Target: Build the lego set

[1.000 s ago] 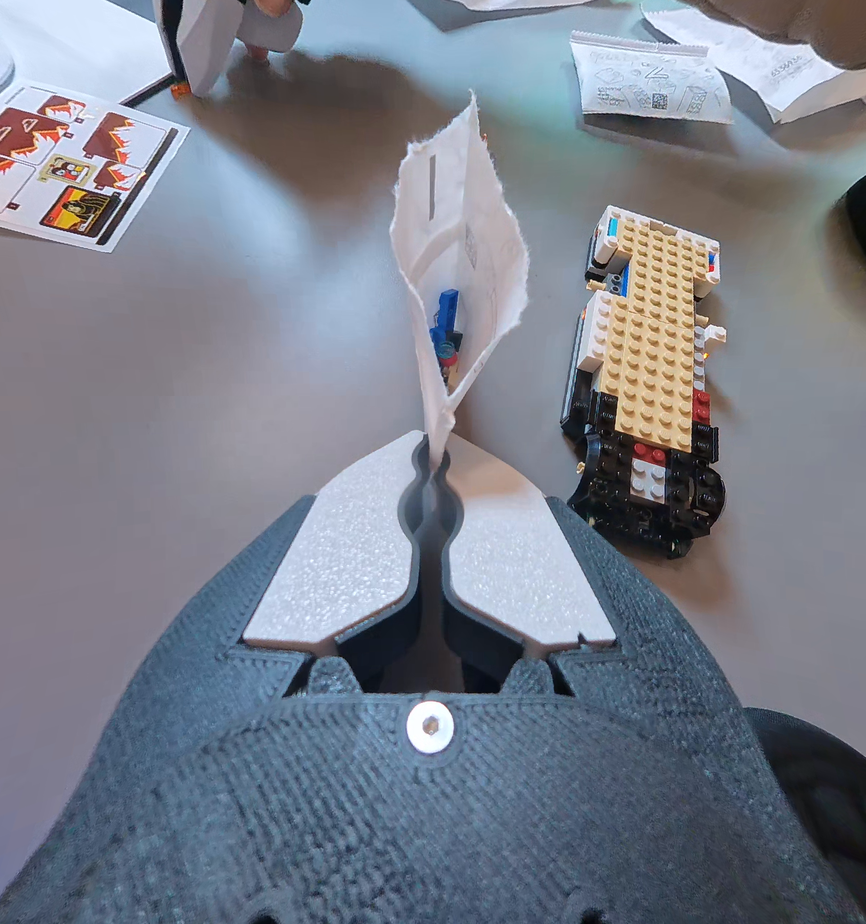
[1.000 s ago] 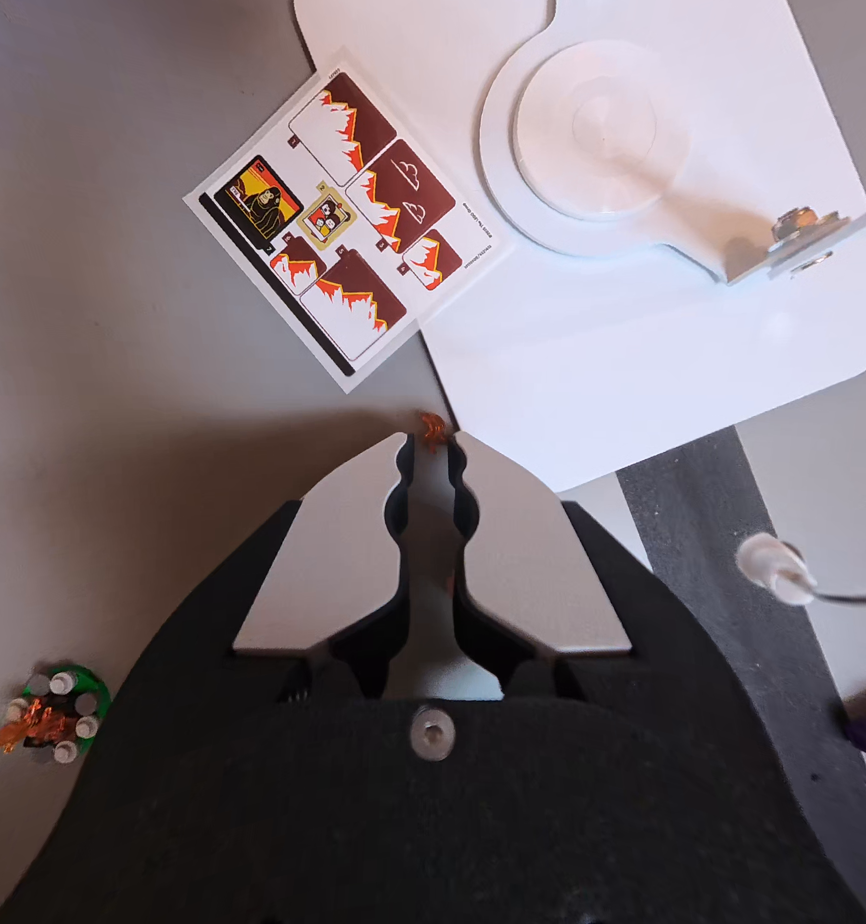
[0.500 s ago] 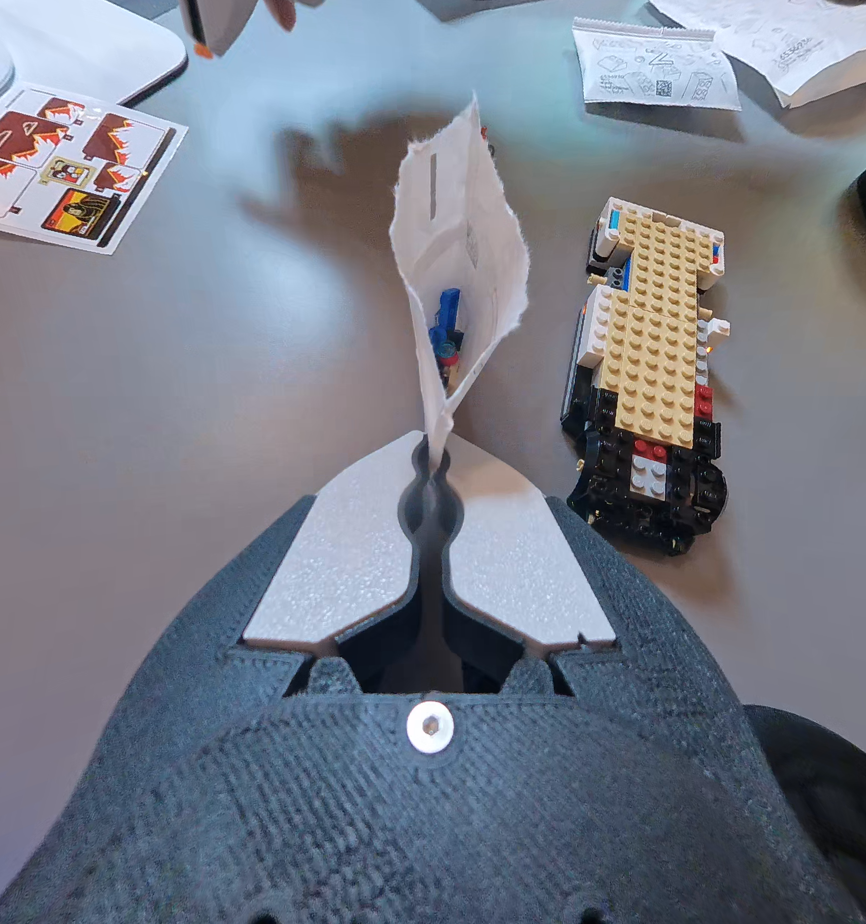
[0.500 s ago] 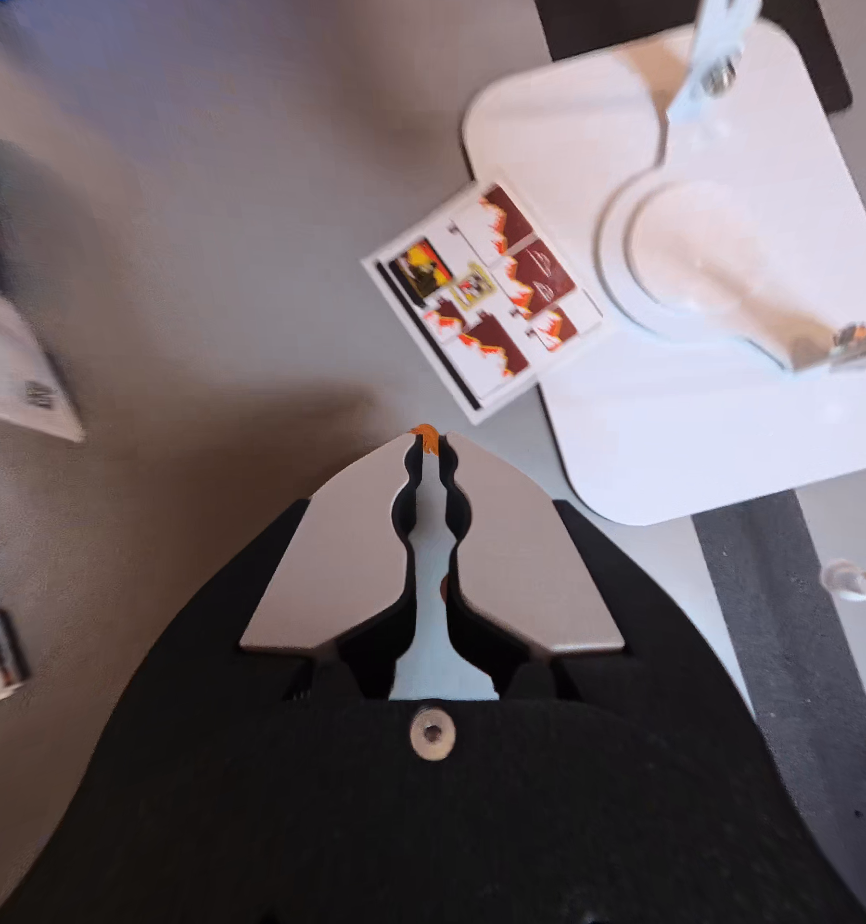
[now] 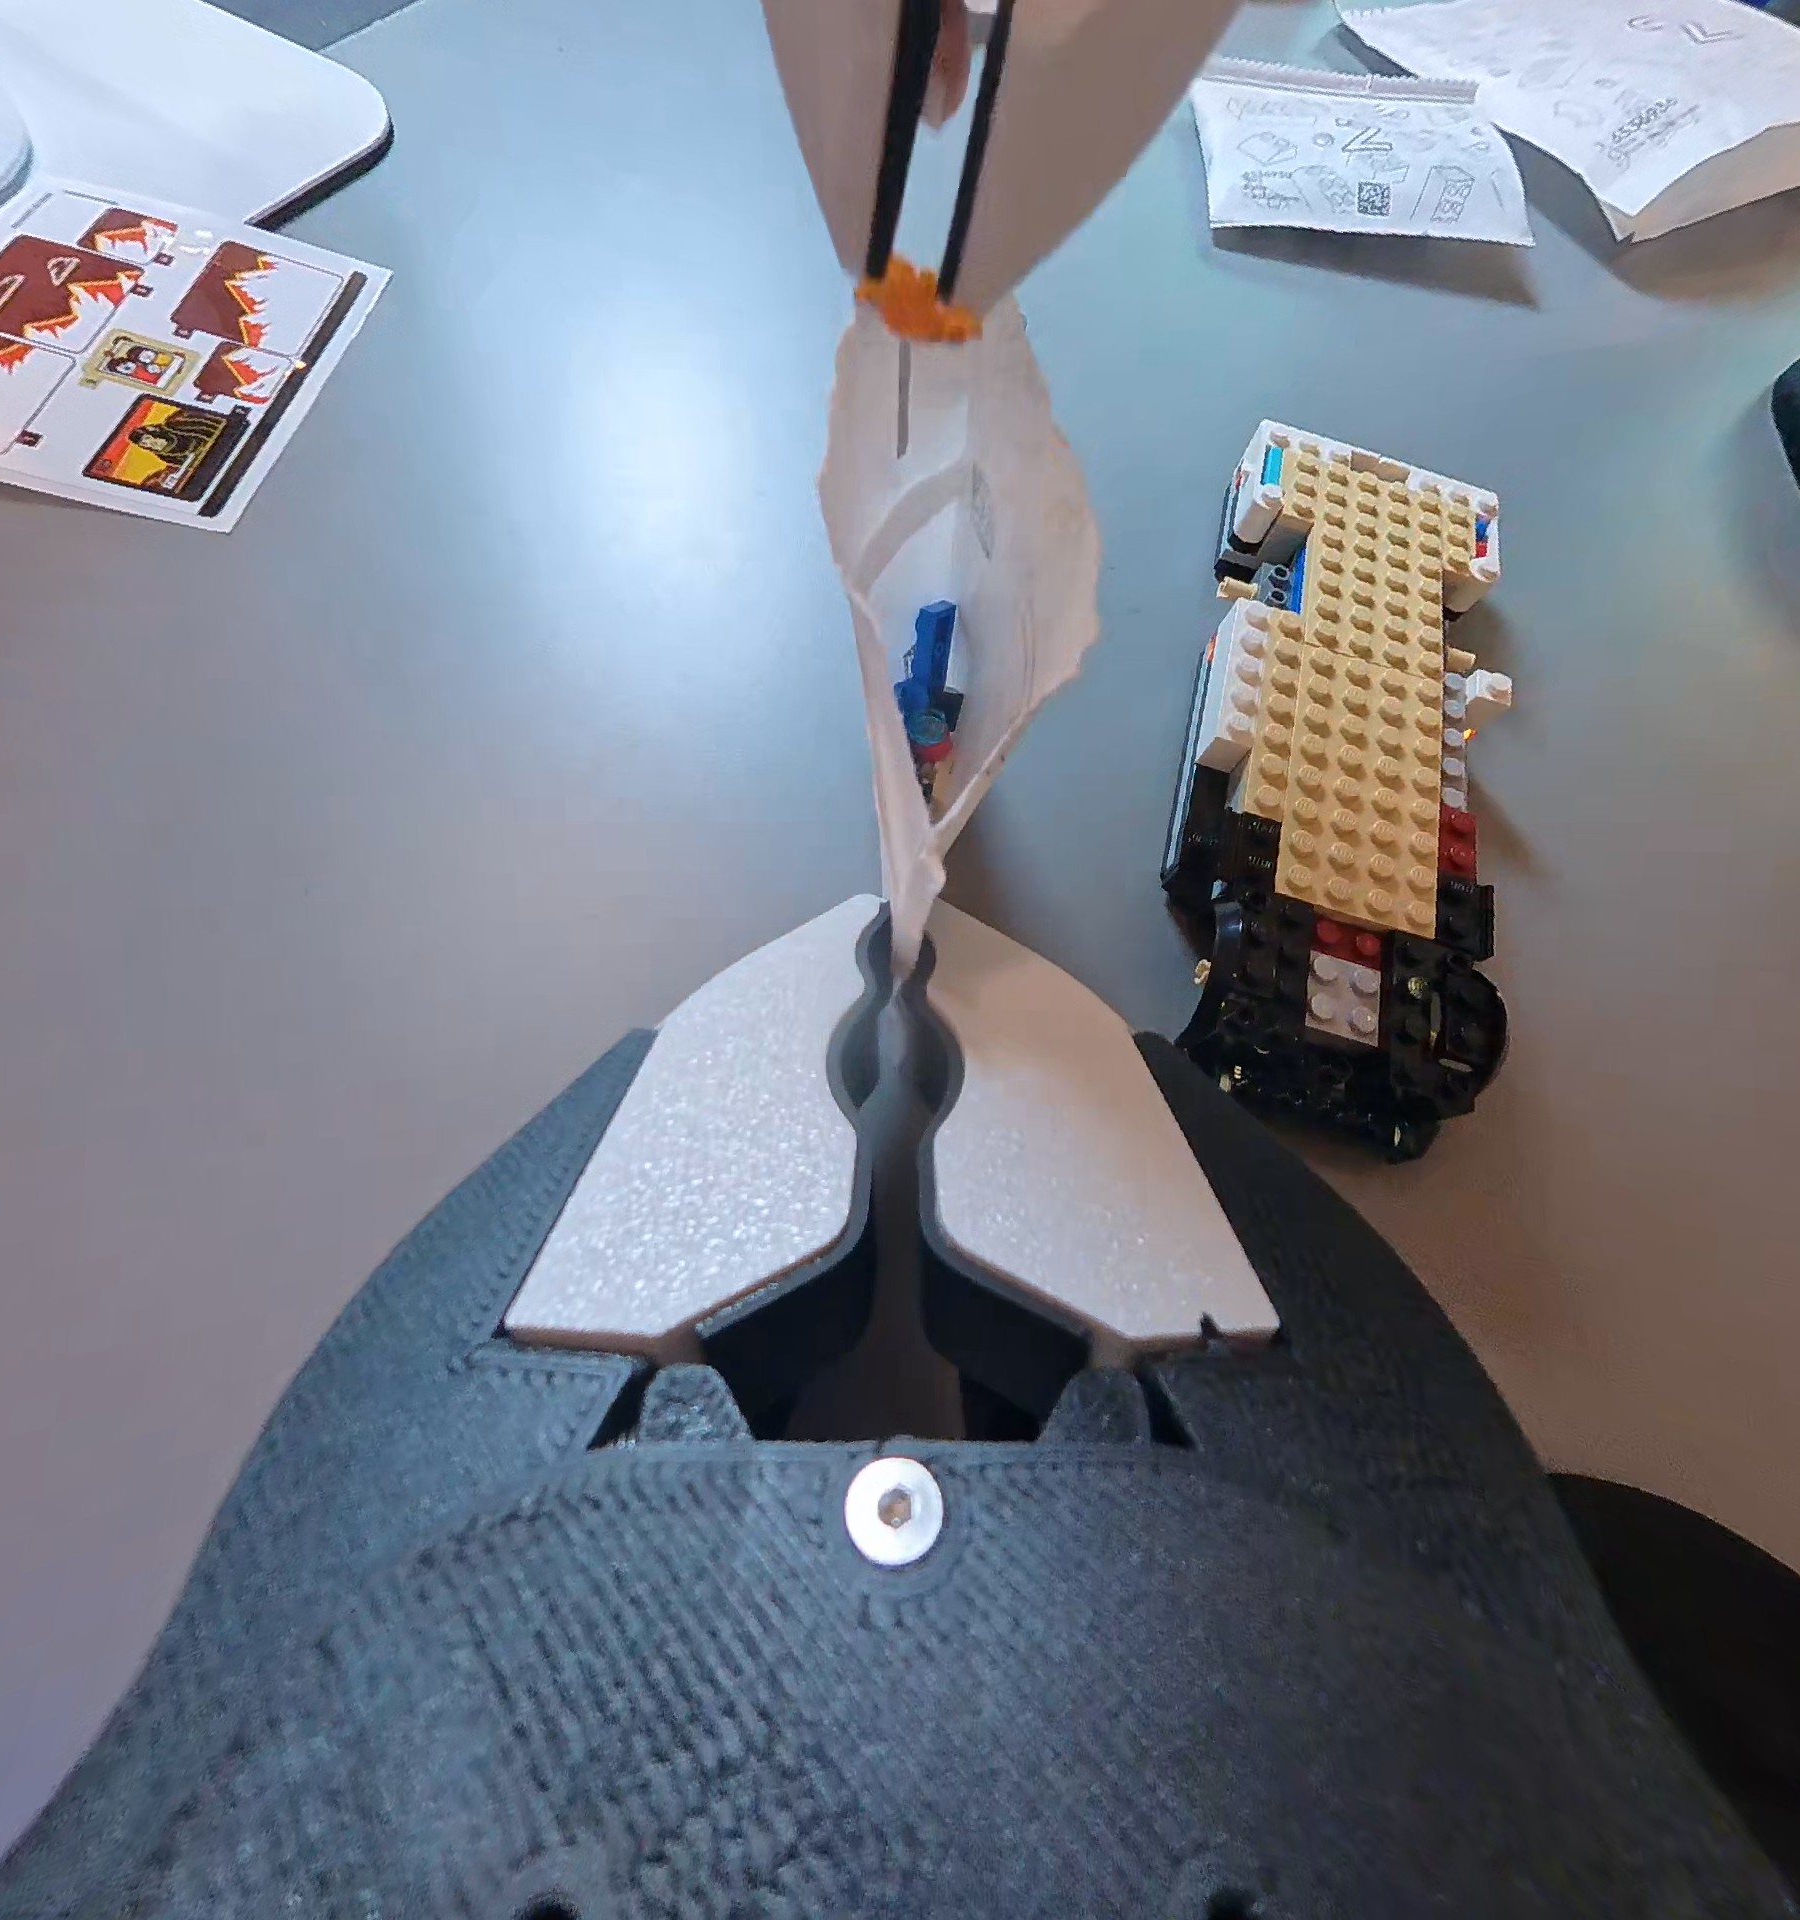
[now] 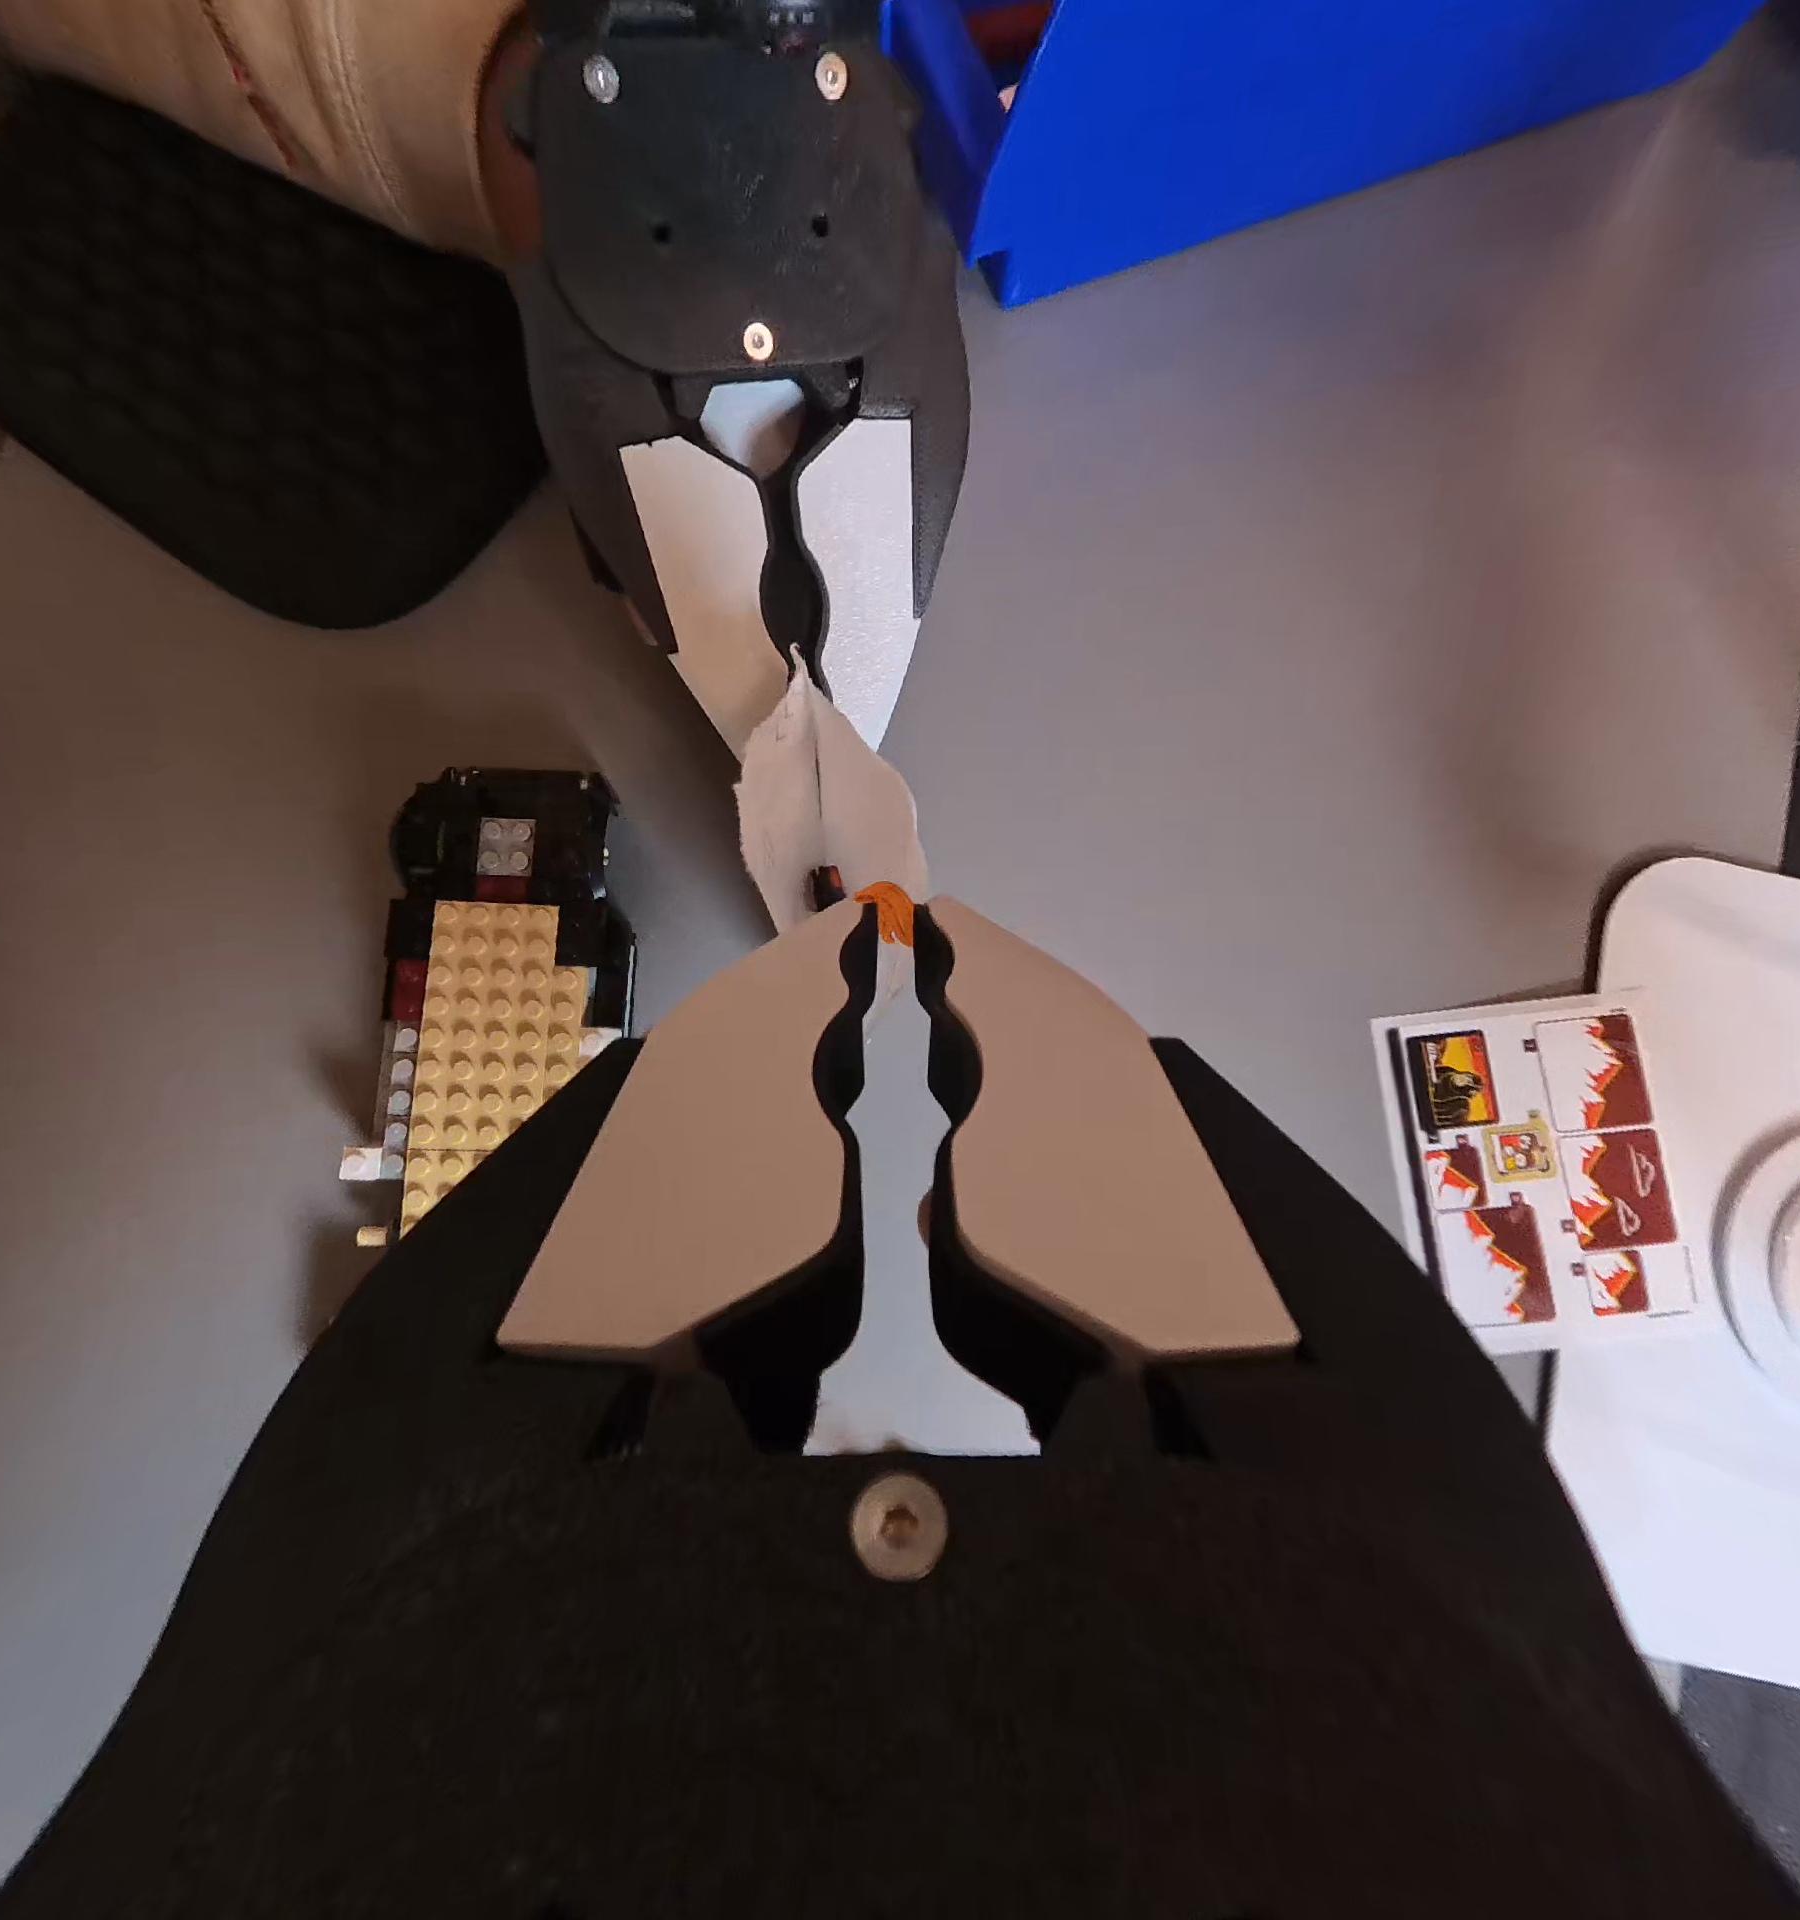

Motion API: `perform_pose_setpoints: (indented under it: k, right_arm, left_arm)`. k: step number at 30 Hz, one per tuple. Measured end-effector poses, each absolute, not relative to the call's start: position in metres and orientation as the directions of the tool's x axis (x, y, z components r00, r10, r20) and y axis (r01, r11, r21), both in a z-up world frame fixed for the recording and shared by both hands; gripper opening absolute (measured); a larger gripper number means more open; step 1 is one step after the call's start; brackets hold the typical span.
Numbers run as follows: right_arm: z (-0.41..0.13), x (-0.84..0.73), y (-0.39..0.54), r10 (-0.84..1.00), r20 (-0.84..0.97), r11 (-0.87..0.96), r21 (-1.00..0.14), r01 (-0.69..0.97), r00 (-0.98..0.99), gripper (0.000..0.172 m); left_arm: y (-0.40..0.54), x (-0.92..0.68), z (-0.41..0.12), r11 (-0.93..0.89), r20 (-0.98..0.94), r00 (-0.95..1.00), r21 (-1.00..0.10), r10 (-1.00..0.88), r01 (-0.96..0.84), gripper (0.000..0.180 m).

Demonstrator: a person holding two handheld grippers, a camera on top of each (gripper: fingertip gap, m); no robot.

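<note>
In the left wrist view a smooth grey tabletop (image 5: 460, 831) fills the scene, with a soft patch of light on it ahead of the fingers. At the far left lies a white sheet of stickers printed with brown and orange flame shapes (image 5: 137, 353), its far edge beside a white rounded-corner base plate (image 5: 200, 94).

In the middle, the left gripper (image 5: 901, 940) has its jaws pressed together on the twisted corner of a torn white paper bag (image 5: 963, 540) — the bag stands up off the table with its mouth open, and small blue and red plastic bricks (image 5: 932, 675) show inside it. Just beyond the bag's far edge the right gripper (image 5: 917, 296) comes down from above, its jaws nearly closed on a small orange flame-shaped plastic piece (image 5: 917, 307), pinched at the fingertips right over the bag's mouth.

To the right lies a long toy-brick vehicle with a tan studded top and black end (image 5: 1343, 779). Farther right, at the far edge, rest flat white printed paper bags (image 5: 1363, 156). The right wrist view adds a bright blue bin (image 6: 1291, 125) on the table behind the left gripper.
</note>
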State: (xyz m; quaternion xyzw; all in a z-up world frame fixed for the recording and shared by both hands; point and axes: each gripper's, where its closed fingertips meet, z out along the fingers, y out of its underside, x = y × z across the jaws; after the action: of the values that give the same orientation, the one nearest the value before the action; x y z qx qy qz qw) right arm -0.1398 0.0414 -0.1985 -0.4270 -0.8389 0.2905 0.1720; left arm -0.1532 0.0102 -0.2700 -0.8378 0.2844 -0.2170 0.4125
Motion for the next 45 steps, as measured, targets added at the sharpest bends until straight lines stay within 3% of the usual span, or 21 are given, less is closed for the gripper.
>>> perform_pose_setpoints:
  k: [4,11,22,28,33,42,45]
  right_arm:
    - [-0.197,-0.141,0.040,0.818,0.038,0.460,-0.642,0.613,-0.574,0.020]
    - [-0.176,-0.137,0.053,0.856,0.047,0.397,-0.699,0.595,-0.515,0.021]
    - [-0.193,-0.105,0.076,0.898,0.015,0.326,-0.692,0.644,-0.439,0.023]
    - [-0.217,-0.097,0.046,0.895,-0.027,0.266,-0.767,0.583,-0.445,0.028]
    - [-0.218,-0.097,0.038,0.900,0.078,0.309,-0.808,0.501,-0.429,0.000]
    - [-0.185,-0.073,0.017,0.885,-0.135,0.080,-0.899,0.431,-0.445,0.000]
    - [-0.185,-0.076,0.017,0.911,-0.082,0.100,-0.907,0.409,-0.404,0.001]
  left_arm:
    - [0.010,-0.153,-0.270,-0.497,0.127,0.741,-0.814,-0.659,-0.302,0.001]
    - [0.009,-0.152,-0.270,-0.491,0.117,0.739,-0.813,-0.663,-0.312,0.000]
    - [0.010,-0.152,-0.270,-0.477,0.096,0.741,-0.818,-0.664,-0.322,0.000]
    - [0.009,-0.143,-0.259,-0.386,0.027,0.717,-0.857,-0.697,-0.342,0.000]
    - [0.007,-0.137,-0.246,-0.296,-0.027,0.691,-0.891,-0.722,-0.345,0.000]
    - [-0.014,-0.115,-0.201,-0.333,0.236,0.536,-0.939,-0.810,-0.090,0.000]
    - [-0.015,-0.116,-0.203,-0.312,0.213,0.538,-0.945,-0.816,-0.098,0.000]
